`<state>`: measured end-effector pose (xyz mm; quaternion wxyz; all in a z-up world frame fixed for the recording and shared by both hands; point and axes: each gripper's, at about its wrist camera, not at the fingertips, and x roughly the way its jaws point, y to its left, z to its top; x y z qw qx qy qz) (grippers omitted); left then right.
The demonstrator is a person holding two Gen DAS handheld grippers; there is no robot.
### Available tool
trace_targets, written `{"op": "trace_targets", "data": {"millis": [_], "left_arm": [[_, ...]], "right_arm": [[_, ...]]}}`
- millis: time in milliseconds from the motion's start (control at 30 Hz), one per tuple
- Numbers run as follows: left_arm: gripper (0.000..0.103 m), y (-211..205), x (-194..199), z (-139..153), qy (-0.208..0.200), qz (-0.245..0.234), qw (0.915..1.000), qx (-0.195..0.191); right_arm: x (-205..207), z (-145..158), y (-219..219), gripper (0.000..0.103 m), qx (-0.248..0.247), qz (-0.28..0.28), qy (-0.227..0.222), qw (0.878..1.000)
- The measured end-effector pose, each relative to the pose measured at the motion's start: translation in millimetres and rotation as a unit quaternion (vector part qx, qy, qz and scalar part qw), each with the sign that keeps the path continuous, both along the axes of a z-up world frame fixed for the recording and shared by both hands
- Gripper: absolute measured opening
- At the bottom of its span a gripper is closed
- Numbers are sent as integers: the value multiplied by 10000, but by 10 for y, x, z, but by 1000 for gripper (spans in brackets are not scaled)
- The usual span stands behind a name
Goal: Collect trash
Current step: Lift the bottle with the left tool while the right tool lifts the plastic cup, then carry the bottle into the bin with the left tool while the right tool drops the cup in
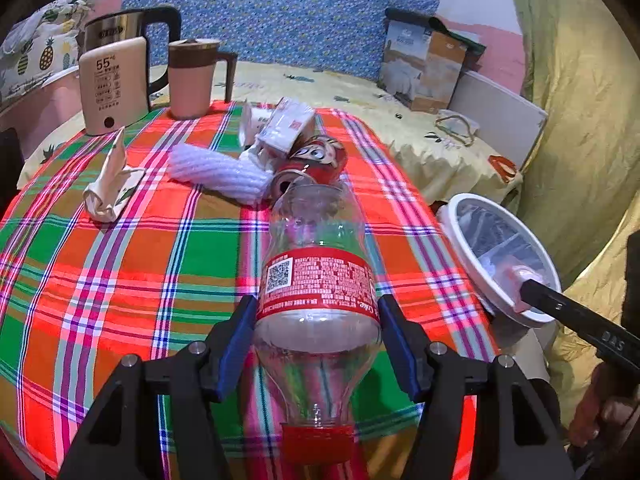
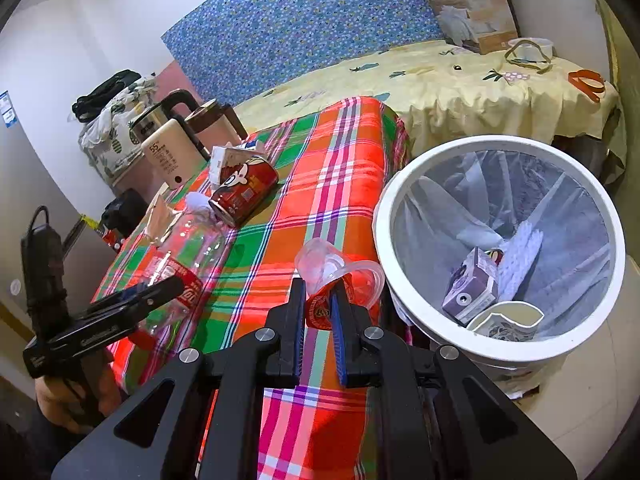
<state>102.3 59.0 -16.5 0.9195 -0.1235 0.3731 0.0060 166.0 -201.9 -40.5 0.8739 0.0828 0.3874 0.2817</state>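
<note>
The left gripper (image 1: 318,344) is being held open astride the clear plastic bottle (image 1: 318,280) lying on the plaid tablecloth (image 1: 120,280), pads not visibly pressing. The right gripper (image 2: 318,320) is clamped on a crumpled cup (image 2: 340,276) beside the white bin (image 2: 500,360). The bottle is best squeezed at its label.

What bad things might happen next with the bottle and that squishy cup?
1. The left gripper has its pads beside the empty plastic bottle, but a firm grip isn't clear. The round bottle could roll off the plaid tablecloth.
2. The right gripper pinches a crushed clear cup by its thin edge, short of the white trash bin. It may slip and land on the floor.
</note>
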Motion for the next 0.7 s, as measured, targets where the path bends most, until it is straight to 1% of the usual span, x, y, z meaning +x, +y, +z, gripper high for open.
{"op": "trace_targets", "data": {"millis": [167, 333, 700], "left_arm": [[63, -108, -11, 123, -139, -206, 9997, -9], [63, -271, 71, 187, -190, -471, 9987, -55], [63, -767, 294, 272, -273, -1119, 9933, -69]], "right_arm": [[-18, 39, -33, 15, 19, -30, -52, 10000], [-31, 86, -133, 15, 8, -150, -135, 9998], [27, 85, -488, 15, -18, -641, -162, 9978]]}}
